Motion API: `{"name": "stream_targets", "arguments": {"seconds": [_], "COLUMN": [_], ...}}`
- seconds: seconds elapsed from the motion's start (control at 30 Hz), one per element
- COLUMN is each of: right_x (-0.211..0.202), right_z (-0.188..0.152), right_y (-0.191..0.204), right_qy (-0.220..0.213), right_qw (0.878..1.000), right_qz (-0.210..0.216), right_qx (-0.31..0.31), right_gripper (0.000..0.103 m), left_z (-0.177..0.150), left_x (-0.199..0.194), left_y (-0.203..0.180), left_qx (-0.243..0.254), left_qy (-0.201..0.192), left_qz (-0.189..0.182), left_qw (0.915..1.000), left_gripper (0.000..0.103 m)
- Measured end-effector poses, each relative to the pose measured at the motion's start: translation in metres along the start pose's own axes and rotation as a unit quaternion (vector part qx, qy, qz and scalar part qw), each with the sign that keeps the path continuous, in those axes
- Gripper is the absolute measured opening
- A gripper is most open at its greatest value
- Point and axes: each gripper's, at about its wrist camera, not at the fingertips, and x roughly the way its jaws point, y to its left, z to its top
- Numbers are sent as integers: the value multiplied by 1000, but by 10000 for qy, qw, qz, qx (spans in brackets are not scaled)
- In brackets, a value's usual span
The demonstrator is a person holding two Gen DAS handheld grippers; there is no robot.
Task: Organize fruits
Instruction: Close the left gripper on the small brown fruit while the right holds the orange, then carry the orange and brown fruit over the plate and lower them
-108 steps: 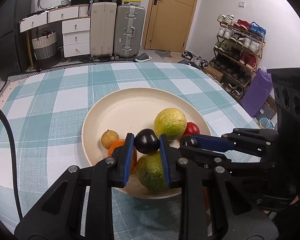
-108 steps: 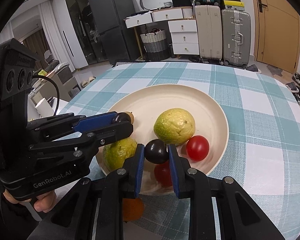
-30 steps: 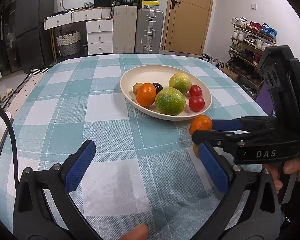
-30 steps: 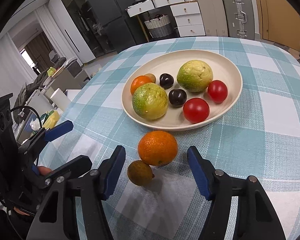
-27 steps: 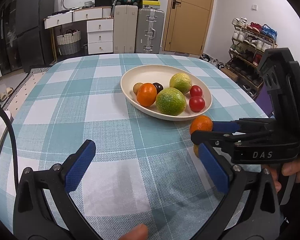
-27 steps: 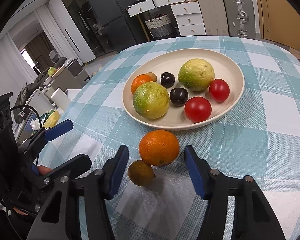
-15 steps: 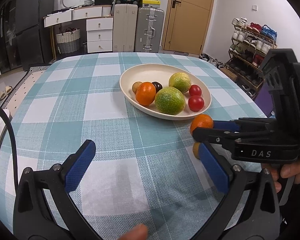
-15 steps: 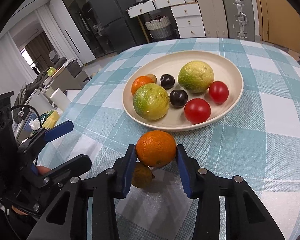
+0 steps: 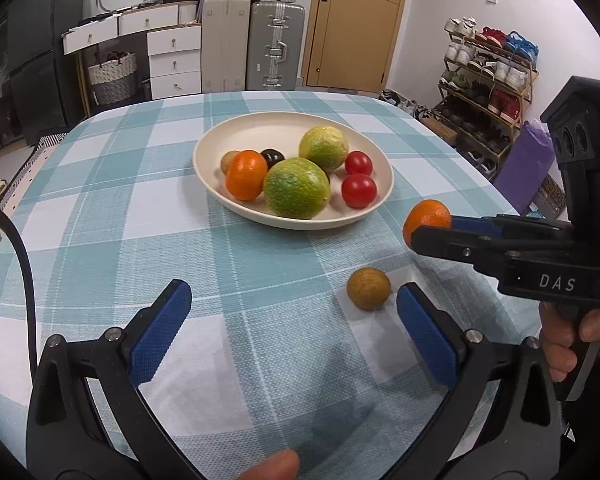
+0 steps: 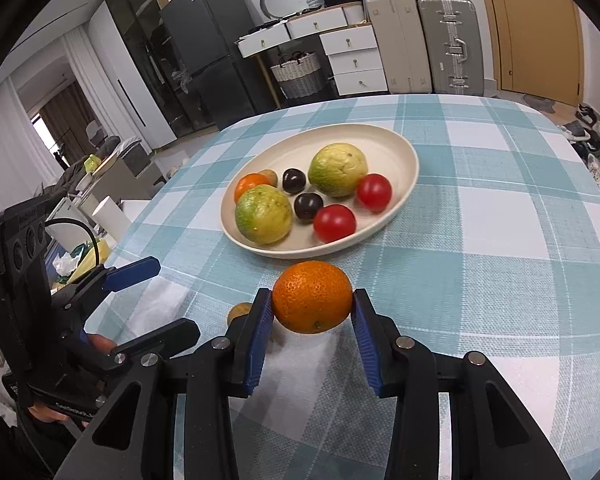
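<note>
My right gripper point(image 10: 311, 314) is shut on an orange point(image 10: 312, 297) and holds it above the checked tablecloth, in front of the cream plate point(image 10: 396, 140). The held orange also shows in the left wrist view point(image 9: 427, 216). The plate point(image 9: 252, 130) holds another orange point(image 9: 245, 174), two green-yellow fruits point(image 9: 296, 187), two red tomatoes point(image 9: 358, 189), dark plums point(image 10: 308, 206) and a small brown fruit. A small brown-green fruit point(image 9: 369, 289) lies on the cloth just inside my left gripper's right finger. My left gripper point(image 9: 296, 330) is open wide and empty.
The table edge curves off to the right near a shoe rack point(image 9: 488, 80). Suitcases point(image 9: 276, 46) and white drawers point(image 9: 172, 56) stand behind the table. A person's fingers point(image 9: 572, 332) hold the right gripper's handle.
My right gripper closed on the loose orange and lifted it off the cloth. The small brown-green fruit stays on the table. The left gripper stays open, having earlier drawn back from the plate.
</note>
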Motion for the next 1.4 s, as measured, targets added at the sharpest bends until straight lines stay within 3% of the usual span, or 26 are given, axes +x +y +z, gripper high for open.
{"name": "stream_targets", "arguments": {"seconds": [0.1,0.27,0.43,0.8,1.13,1.4], "right_x": [-6,-11,-13,-15,-14,-13], "right_z": [-3,-9,-11,-13,-13,-8], "right_y": [-6,-14,-17,-18,-16,-14], "right_qy": [-79,-111,-108,-151,-155,-215], "right_qw": [9999,9996,9994,9992,9992,9993], "right_qz": [-26,-21,-39,25,35,22], "right_qx": [111,255,322,359,362,300], "right_gripper": [41,41,41,41,41,41], "left_z": [0,1,-1,0,3,16], "left_x": [6,16,25,34,24,6], "left_y": [-9,-23,-35,-41,-35,-16], "left_qx": [110,334,540,610,539,365], "left_qy": [103,270,455,569,375,-50], "left_qz": [-40,-132,-379,-542,-580,-495], "left_qw": [9999,9990,9968,9950,9962,9981], "left_gripper": [102,88,65,26,26,26]}}
